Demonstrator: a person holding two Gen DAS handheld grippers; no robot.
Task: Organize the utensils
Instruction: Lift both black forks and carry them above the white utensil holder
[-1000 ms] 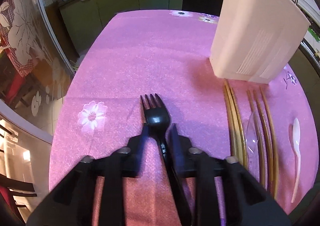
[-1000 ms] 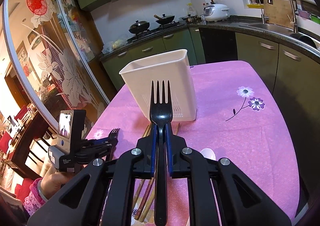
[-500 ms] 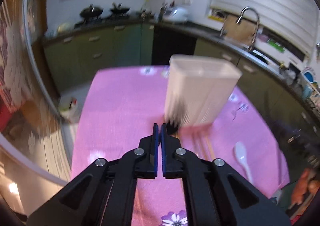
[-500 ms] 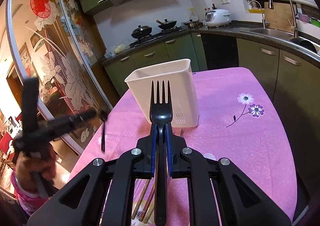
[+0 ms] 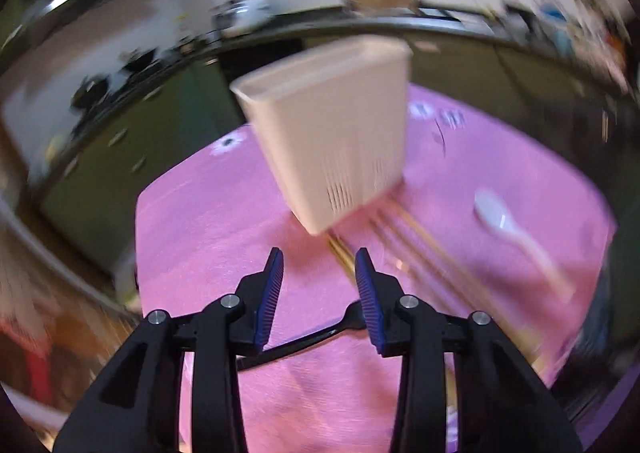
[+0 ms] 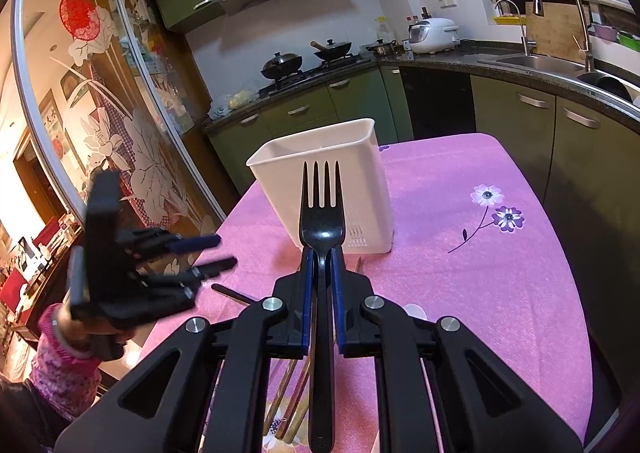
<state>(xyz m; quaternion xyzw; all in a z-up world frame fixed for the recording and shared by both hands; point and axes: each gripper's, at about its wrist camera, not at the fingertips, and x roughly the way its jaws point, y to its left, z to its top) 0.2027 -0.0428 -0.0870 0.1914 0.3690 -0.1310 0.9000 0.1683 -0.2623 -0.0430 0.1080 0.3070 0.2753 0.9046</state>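
My right gripper [image 6: 321,253] is shut on a black fork [image 6: 322,213], tines pointing up toward the white utensil caddy [image 6: 320,157] on the pink tablecloth [image 6: 500,293]. In the blurred left wrist view my left gripper [image 5: 319,255] hovers above the cloth. Its jaws are opening and nothing sits between the blue pads [image 5: 272,293]. A second black fork [image 5: 304,341] lies on the cloth beneath them, its handle [image 6: 232,293] also showing in the right wrist view. There my left gripper [image 6: 226,251] is at the left, held by a hand in a pink sleeve.
Wooden chopsticks [image 5: 404,241] lie in front of the caddy [image 5: 332,141], with a white spoon [image 5: 508,225] to their right. Green kitchen cabinets [image 6: 360,101], a stove and a sink [image 6: 532,61] ring the table. A glass partition [image 6: 132,125] stands on the left.
My left gripper rose from the cloth, rolled and shut, and now stands open. The black fork that was between its fingers lies below it. My right gripper still grips its fork.
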